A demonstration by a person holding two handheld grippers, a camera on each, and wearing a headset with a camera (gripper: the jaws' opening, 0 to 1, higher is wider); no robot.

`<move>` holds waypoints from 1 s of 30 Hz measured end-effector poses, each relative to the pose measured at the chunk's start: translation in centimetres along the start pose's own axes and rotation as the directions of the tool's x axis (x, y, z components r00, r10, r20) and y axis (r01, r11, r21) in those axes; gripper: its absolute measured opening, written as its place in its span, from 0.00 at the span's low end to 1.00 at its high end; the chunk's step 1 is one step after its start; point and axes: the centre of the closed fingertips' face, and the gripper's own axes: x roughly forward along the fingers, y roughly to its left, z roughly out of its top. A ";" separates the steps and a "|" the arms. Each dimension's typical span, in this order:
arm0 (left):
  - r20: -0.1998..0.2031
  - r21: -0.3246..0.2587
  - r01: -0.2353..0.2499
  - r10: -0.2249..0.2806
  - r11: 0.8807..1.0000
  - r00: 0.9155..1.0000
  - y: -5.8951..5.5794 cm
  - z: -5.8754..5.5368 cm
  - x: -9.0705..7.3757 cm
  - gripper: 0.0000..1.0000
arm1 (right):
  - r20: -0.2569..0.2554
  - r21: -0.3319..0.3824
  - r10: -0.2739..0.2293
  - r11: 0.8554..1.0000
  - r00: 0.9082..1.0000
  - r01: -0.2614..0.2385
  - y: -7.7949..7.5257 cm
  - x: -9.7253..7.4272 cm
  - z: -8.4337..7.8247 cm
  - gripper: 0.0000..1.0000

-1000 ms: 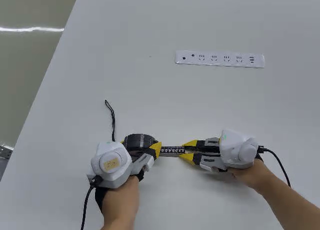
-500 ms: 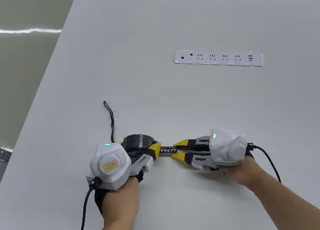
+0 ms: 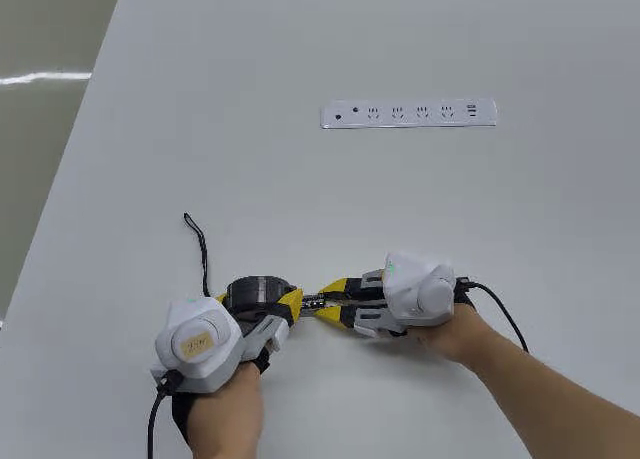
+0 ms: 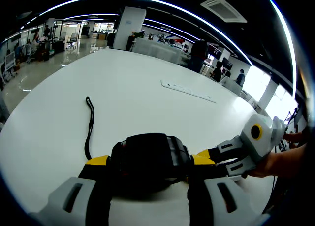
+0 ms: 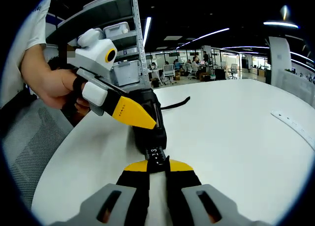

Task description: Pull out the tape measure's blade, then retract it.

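A black tape measure (image 3: pixel 255 292) rests on the white table, its black wrist strap (image 3: pixel 197 247) trailing away behind it. My left gripper (image 3: pixel 268 312) is shut on the case, whose body (image 4: pixel 149 160) sits between the yellow-tipped jaws. A short stretch of blade (image 3: pixel 314 301) sticks out to the right. My right gripper (image 3: pixel 328 301) is shut on the blade's end, and printed numbers on the blade (image 5: pixel 154 155) show just above its jaws. The case (image 5: pixel 149 117) lies close ahead of the right gripper.
A white power strip (image 3: pixel 408 113) lies flat farther back on the table (image 3: pixel 250 129). The table's left edge (image 3: pixel 75 129) runs along a grey floor. A cable (image 3: pixel 495 309) trails from the right gripper.
My right gripper has moved left toward the case, and the exposed blade has grown much shorter. The left gripper still holds the case. The head camera has shifted.
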 end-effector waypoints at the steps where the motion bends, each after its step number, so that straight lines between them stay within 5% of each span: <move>1: 0.000 -0.001 0.000 0.000 1.000 1.000 0.0 0.0 0.0 0.59 | -0.002 0.000 0.002 1.000 1.000 -0.002 0.0 0.1 0.0 0.10; 30: 0.001 -0.011 0.008 -0.008 1.000 1.000 0.1 0.0 0.0 0.59 | -0.001 -0.023 0.016 1.000 1.000 -0.016 0.7 1.4 0.5 0.10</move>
